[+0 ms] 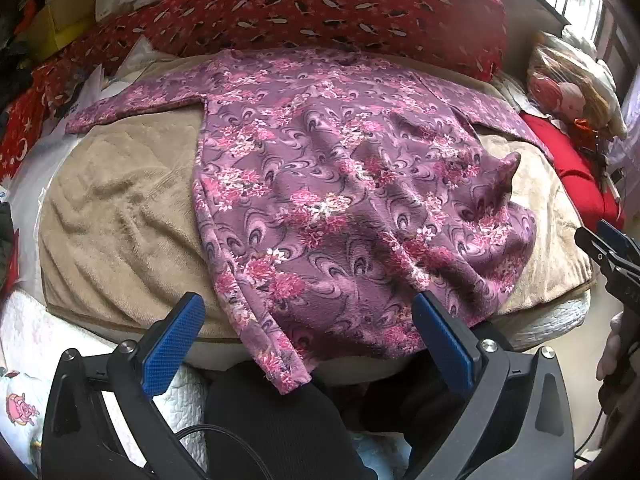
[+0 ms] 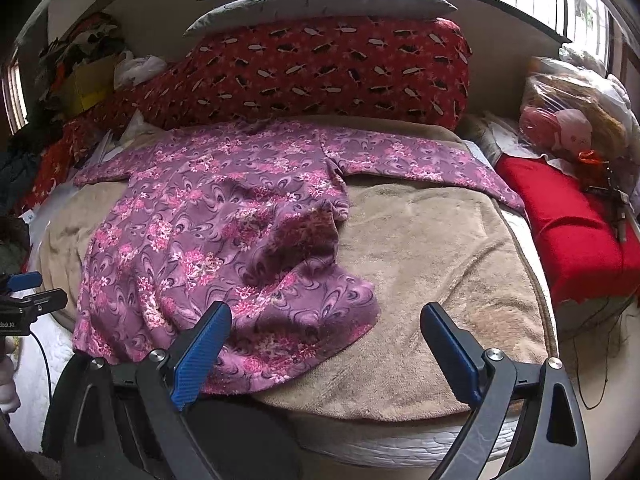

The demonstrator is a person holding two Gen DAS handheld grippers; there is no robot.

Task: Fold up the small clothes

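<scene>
So the floral top (image 1: 320,184) is lying unfolded on the bed (image 1: 120,200); left hand-held gripper (image 1: 308,312) and right hand-held gripper (image 2: 326,320) are hovering released, folding is not beginning yet

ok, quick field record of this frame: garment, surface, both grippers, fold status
garment: purple floral top, spread out, sleeves out to both sides, rumpled near its lower right
surface: tan fleece blanket on the bed
left gripper: open, at the hem, holding nothing
right gripper: open, over the blanket beside the hem, holding nothing
behind: red patterned pillow
fold status: not yet started
</scene>
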